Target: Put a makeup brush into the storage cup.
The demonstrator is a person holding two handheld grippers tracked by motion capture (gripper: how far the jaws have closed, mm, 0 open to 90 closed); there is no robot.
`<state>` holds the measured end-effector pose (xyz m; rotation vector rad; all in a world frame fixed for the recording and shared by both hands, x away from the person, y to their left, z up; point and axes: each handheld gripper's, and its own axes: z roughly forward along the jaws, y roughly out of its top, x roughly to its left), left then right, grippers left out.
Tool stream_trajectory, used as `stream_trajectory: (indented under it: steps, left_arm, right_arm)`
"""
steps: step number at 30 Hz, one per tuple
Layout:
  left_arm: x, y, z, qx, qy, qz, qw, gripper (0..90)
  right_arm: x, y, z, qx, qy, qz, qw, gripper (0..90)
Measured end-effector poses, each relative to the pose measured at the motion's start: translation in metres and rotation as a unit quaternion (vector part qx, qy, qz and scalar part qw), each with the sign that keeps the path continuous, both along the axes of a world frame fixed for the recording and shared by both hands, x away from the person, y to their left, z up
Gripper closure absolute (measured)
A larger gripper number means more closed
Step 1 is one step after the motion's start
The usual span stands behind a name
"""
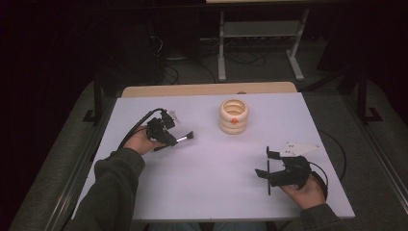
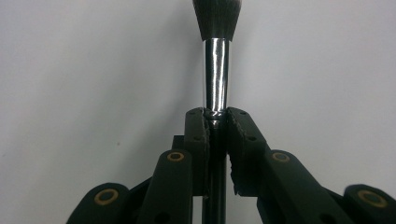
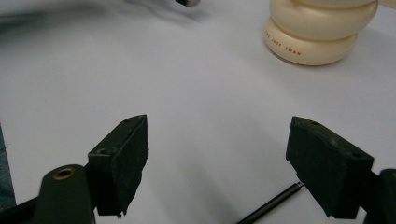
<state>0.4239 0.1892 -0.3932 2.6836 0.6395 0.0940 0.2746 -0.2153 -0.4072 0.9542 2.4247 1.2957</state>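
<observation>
Left gripper view: makeup brush [image 2: 216, 70], its black handle pinched between the pads of the left gripper [image 2: 216, 122], chrome ferrule and dark bristles projecting beyond them over the white table [image 2: 93, 70]. High view: the brush sits left of the cream ringed holder [image 1: 234, 116]; right gripper [image 1: 265, 162], jaws spread wide, rests near a thin black stick [image 1: 268, 184].

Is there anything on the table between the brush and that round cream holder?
Nothing visible. The left gripper is shut on the makeup brush, whose bristles point toward the cream ringed holder. The stretch of white table between them is bare. The right gripper is open, off to the other side.
</observation>
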Motion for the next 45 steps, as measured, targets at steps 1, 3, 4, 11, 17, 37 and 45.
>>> stream_trajectory:
  steps: [1,3,4,11,17,37,45]
  left_arm:
    - [0.0,0.0,0.0,0.0,0.0,0.0,1.0,78.9]
    - [-0.004,0.0,0.006,-0.029,-0.002,0.005,0.9996,78.9]
    - [-0.006,0.0,0.01,-0.034,-0.001,0.0,0.9994,78.9]
    - [-0.021,-0.003,0.029,-0.079,-0.024,-0.016,0.9965,78.8]
    - [-0.038,-0.004,0.045,-0.13,-0.042,-0.025,0.9904,78.8]
    - [-0.099,-0.009,0.05,-0.231,-0.075,-0.073,0.9672,78.8]
    - [-0.114,-0.016,0.045,-0.256,-0.073,-0.084,0.9603,78.8]
  right_arm:
    - [0.0,0.0,0.0,0.0,0.0,0.0,1.0,20.1]
    - [-0.001,0.003,0.001,-0.001,-0.001,0.005,1.0,20.2]
    - [-0.001,0.003,0.001,0.0,-0.002,0.006,1.0,20.2]
    - [0.0,0.012,0.005,0.006,0.007,0.017,0.9998,20.3]
    - [0.004,0.02,0.016,0.022,0.013,0.031,0.9992,21.2]
    - [0.026,0.07,0.078,0.043,0.001,0.103,0.9937,21.4]
    - [0.029,0.094,0.056,0.062,0.04,0.133,0.9883,21.9]
